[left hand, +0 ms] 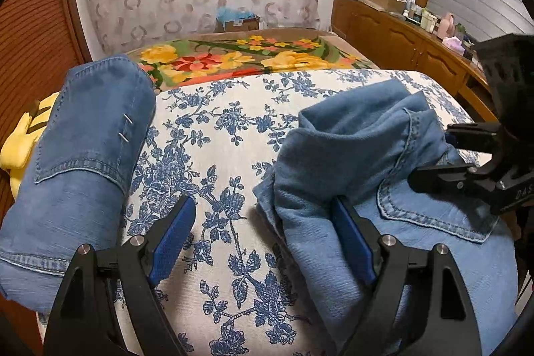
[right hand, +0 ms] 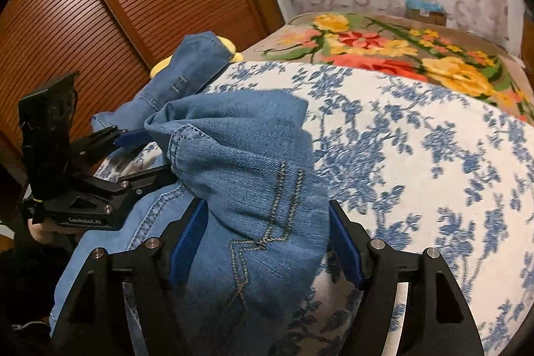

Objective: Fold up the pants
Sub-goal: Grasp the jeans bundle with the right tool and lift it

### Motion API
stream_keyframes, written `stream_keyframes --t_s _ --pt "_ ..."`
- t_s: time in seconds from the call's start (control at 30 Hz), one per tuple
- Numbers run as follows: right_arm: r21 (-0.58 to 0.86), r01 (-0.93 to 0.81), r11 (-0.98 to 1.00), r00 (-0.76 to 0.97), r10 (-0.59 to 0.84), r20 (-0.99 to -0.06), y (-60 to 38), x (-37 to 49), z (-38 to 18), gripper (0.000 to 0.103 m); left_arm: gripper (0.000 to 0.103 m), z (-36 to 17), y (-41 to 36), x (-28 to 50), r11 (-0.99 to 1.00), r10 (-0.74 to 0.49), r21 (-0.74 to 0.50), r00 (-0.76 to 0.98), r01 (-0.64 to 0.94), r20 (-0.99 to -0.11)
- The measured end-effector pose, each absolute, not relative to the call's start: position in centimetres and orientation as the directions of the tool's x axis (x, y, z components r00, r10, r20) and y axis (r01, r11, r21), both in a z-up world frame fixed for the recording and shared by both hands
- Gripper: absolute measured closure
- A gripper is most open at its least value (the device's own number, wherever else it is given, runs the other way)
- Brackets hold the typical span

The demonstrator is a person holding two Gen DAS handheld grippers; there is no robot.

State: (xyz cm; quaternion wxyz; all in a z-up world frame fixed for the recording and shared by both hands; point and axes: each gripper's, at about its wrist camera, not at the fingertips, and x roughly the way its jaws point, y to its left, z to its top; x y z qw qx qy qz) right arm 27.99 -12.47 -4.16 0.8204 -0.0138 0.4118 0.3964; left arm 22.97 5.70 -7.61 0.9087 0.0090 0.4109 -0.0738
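Note:
Light blue denim pants (left hand: 383, 162) lie bunched on the blue-flowered white bedspread (left hand: 227, 135). A second folded pair of jeans (left hand: 83, 139) lies at the left. My left gripper (left hand: 263, 222) is open above the bedspread, its right finger (left hand: 350, 239) against the bunched denim's left edge. My right gripper (right hand: 267, 232) is open, its blue pads on either side of a raised fold of the pants (right hand: 247, 175). In the left wrist view the right gripper (left hand: 430, 155) shows at the far right; in the right wrist view the left gripper (right hand: 140, 155) shows at the left.
A bright flowered blanket (left hand: 240, 55) covers the far bed. A yellow soft toy (left hand: 20, 139) lies by the folded jeans. A wooden slatted door (right hand: 100, 22) is at the left, a wooden cabinet (left hand: 400, 35) with small items at the right.

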Motion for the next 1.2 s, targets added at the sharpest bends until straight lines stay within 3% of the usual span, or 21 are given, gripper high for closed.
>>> stream_keyframes --t_s 0.17,0.27,0.6,0.87,1.2 --pt "0.353 -0.655 0.668 0.313 0.666 -0.677 -12.5 29.1 -4.8 0.030 0.019 -7.7 5.7 23.0 0.989 -0.130 -0.052 0.655 0.137 -0.745" --pt "0.368 -0.655 0.660 0.301 0.674 -0.675 -12.3 29.3 -4.8 0.037 0.019 -7.7 5.7 22.9 0.989 -0.128 -0.051 0.655 0.135 -0.744" --pt "0.328 -0.694 0.641 0.324 0.685 -0.653 -11.9 27.4 -2.1 0.073 0.019 -7.0 6.0 22.5 0.989 -0.139 -0.069 0.665 0.130 -0.734" --pt "0.226 -0.767 0.601 0.401 0.724 -0.561 -9.3 23.7 5.5 0.076 0.019 -1.5 9.4 19.6 0.990 -0.134 -0.117 0.784 0.078 -0.606" --pt "0.070 -0.867 0.493 0.404 0.778 -0.481 -2.3 19.9 13.9 0.076 0.019 6.1 17.1 15.1 0.990 -0.013 -0.130 0.907 -0.046 -0.420"
